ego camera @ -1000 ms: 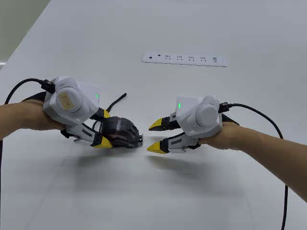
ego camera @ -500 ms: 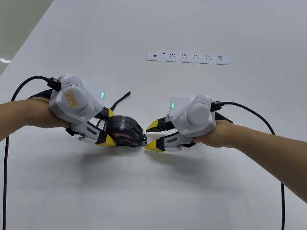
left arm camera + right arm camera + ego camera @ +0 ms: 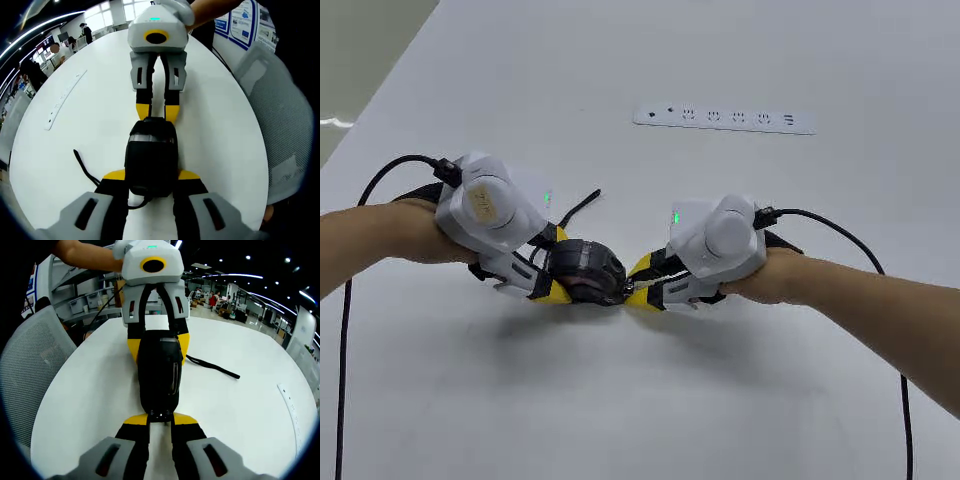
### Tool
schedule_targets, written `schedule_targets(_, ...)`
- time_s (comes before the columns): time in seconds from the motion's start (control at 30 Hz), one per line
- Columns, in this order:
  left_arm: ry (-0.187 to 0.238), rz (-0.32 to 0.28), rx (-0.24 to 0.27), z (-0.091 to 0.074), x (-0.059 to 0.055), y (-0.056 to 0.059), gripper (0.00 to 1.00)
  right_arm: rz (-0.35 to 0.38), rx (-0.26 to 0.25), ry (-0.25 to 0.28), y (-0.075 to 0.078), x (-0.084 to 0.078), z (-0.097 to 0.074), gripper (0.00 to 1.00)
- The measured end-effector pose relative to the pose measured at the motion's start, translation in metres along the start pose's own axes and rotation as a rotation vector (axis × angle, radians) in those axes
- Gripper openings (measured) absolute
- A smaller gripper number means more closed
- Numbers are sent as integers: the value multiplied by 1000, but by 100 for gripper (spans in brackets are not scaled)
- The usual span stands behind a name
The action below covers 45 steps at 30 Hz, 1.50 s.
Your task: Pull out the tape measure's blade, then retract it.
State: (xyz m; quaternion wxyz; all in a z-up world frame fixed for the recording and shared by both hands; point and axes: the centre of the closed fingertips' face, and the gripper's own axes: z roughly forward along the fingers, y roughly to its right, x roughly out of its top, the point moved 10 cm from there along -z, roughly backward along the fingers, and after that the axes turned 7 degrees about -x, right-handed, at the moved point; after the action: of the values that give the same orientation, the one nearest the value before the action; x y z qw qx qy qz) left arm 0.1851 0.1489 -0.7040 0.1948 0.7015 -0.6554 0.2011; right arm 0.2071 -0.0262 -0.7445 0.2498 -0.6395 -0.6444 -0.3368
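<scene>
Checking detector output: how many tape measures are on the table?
1. The tape measure sits on the table, body clamped by the fingers of the left gripper, front end between those of the right gripper. None seems hidden.

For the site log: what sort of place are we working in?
Probably an open-plan office or lab: a large white table with a power strip, a mesh chair beside it, and ceiling strip lights and people in the background.
</scene>
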Motion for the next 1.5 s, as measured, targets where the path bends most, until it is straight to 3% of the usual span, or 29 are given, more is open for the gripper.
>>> schedule_targets(1.5, -14, -45, 14, -2, -2, 1, 27, -68, 8, -35, -1, 5, -3, 11)
